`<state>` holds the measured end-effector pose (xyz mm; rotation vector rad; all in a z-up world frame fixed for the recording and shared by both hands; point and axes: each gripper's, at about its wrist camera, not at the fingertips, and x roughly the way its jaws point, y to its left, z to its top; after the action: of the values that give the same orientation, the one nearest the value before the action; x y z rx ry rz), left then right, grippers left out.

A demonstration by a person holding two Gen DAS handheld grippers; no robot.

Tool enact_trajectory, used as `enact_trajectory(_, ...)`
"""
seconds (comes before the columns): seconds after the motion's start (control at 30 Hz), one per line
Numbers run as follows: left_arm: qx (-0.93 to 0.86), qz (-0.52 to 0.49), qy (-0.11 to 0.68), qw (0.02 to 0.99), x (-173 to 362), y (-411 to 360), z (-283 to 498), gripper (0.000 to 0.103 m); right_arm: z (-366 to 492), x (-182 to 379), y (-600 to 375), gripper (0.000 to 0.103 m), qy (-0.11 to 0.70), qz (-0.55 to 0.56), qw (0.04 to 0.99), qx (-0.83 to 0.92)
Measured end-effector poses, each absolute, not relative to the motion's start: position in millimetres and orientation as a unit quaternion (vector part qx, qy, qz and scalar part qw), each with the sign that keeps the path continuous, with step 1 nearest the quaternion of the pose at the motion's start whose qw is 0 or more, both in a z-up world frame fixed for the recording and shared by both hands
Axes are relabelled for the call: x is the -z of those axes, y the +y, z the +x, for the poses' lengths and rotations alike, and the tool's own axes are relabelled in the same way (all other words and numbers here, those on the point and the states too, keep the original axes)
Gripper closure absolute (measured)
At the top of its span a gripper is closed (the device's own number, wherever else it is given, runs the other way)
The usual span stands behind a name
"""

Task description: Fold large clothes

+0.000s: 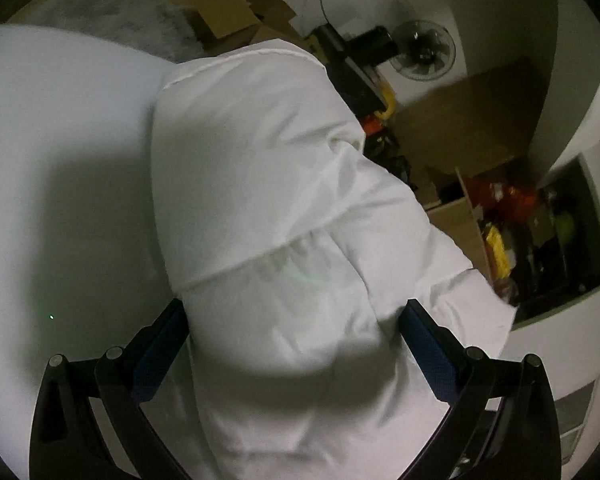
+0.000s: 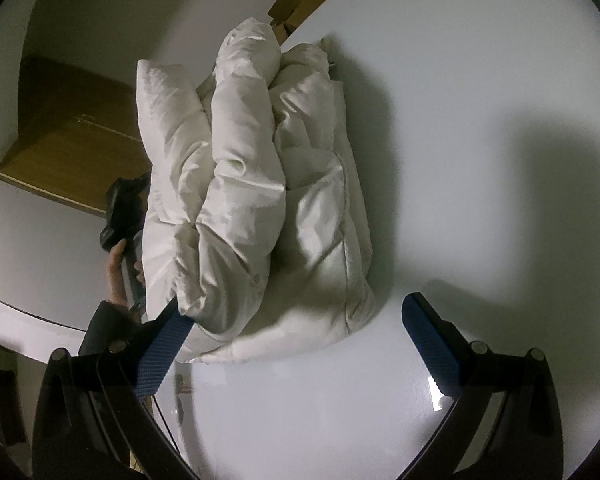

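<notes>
the right gripper [image 2: 294,312] has its two blue-padded fingers [image 2: 162,350] spread as wide as they go, nothing pressed between them; the left-hand pad sits just against the near corner of the puffy white quilted jacket [image 2: 256,184], while the other pad stands over bare tabletop well apart from the jacket. the left gripper [image 1: 294,320] also has its blue-padded fingers [image 1: 158,354] parted, straddling the jacket's bulk, which fills the gap between them; whether the pads actually press on the fabric cannot be told.

the jacket lies bunched into a thick folded bundle on the glossy white table [image 2: 460,160]. in the right wrist view its long axis runs away from the gripper, from the near end by the fingers toward the table's far edge, with padded rolls stacked lengthwise along the bundle's left side and a flatter layer on its right. the bundle's left side reaches the table edge.

left of the jacket in that view, a person's hand [image 2: 116,268] in a dark sleeve grips the black handle of the other tool. beyond the jacket in the left wrist view stand brown cardboard boxes [image 1: 228,12] and a dark round fan [image 1: 424,50].
</notes>
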<state>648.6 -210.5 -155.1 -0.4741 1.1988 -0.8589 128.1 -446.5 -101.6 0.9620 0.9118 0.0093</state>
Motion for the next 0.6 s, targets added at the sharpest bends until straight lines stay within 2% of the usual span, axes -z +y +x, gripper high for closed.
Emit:
enact_trajectory(0.27, 0.393, -0.210, 0.528, 0.723, 170, -221, 656, 0.000, 142, 101, -444, 0.000, 0.388, 0.460, 0.798, -0.019)
enact_trajectory(0.6, 0.378, -0.201, 0.541, 0.724, 164, -219, 641, 0.000, 164, 119, -445, 0.000, 0.442, 0.469, 0.765, 0.010)
